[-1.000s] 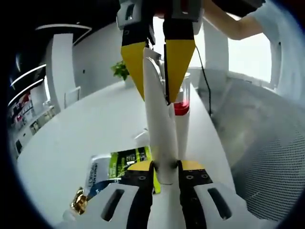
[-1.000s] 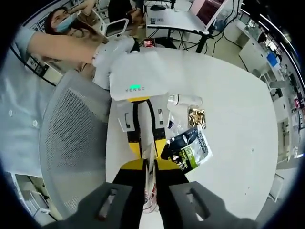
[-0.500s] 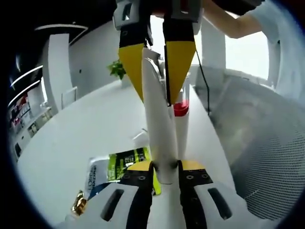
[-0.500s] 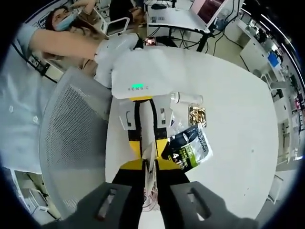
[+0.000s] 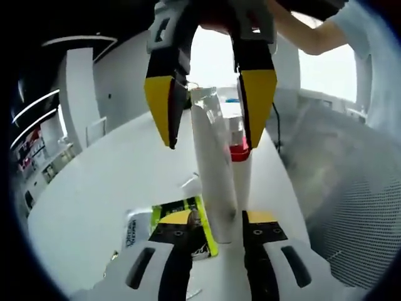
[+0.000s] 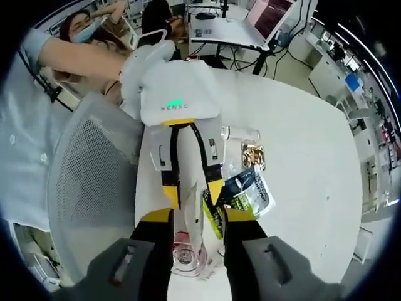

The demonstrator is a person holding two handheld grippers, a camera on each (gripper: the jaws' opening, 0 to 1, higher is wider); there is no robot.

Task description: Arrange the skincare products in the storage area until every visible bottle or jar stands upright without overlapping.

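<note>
between both grippers' wide-spread fingers, white tube [image 5: 213, 182] upright on table [image 5: 94, 188].

the left gripper view sits low and close, facing along the white table [image 5: 94, 194] at a standing white tube [image 5: 213, 169]. the right gripper view looks steeply down from above. both share the tube [image 6: 191, 213], the table [image 6: 307, 169] and the green packet [image 6: 247, 191].

A round white table [image 6: 301, 157] sits in an open office. A grey mesh chair back [image 6: 88, 182] stands against its edge. A small potted green plant [image 5: 188, 88] may sit at the table's far end, though it is blurred. A desk with a laptop [image 6: 269, 15] stands beyond.
</note>
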